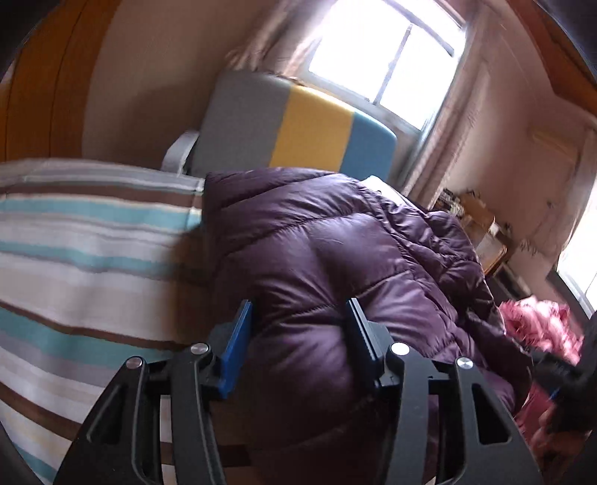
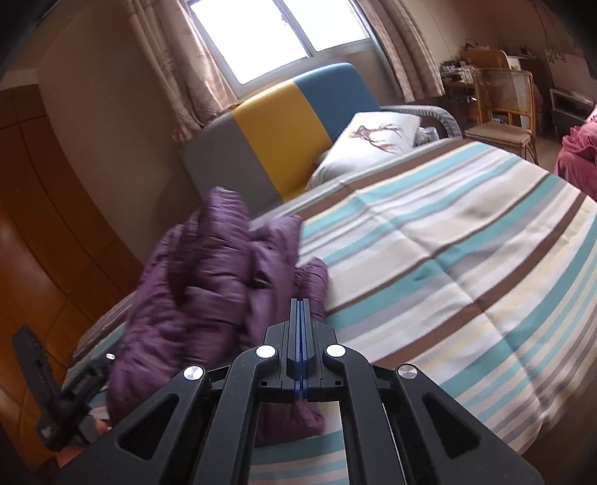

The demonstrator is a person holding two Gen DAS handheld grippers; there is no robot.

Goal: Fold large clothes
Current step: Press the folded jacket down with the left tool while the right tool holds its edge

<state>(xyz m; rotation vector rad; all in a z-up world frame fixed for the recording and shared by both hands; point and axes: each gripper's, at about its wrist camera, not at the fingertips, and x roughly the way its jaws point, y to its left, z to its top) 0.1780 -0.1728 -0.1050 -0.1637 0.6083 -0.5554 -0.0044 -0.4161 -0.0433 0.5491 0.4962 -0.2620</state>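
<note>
A purple puffer jacket point(image 1: 335, 242) lies bunched on the striped bed cover point(image 1: 74, 242). My left gripper point(image 1: 298, 324) has its blue pads on either side of a puffy fold of the jacket, and the fabric fills the gap between them. In the right wrist view the jacket point(image 2: 209, 283) is blurred and heaped at the left of the bed cover point(image 2: 447, 242). The left gripper point(image 2: 89, 373) shows at its lower left edge. My right gripper point(image 2: 300, 302) is shut with nothing between its pads, its tip in front of the jacket's right edge. It also appears as the dark right gripper point(image 1: 559, 376).
A grey, yellow and blue headboard point(image 2: 276, 141) stands under a window point(image 2: 280, 33), with a white pillow point(image 2: 369, 145) against it. A wooden wardrobe point(image 2: 37, 224) lines the left. A wicker chair point(image 2: 500, 108) and a pink garment point(image 2: 578, 149) are at the right.
</note>
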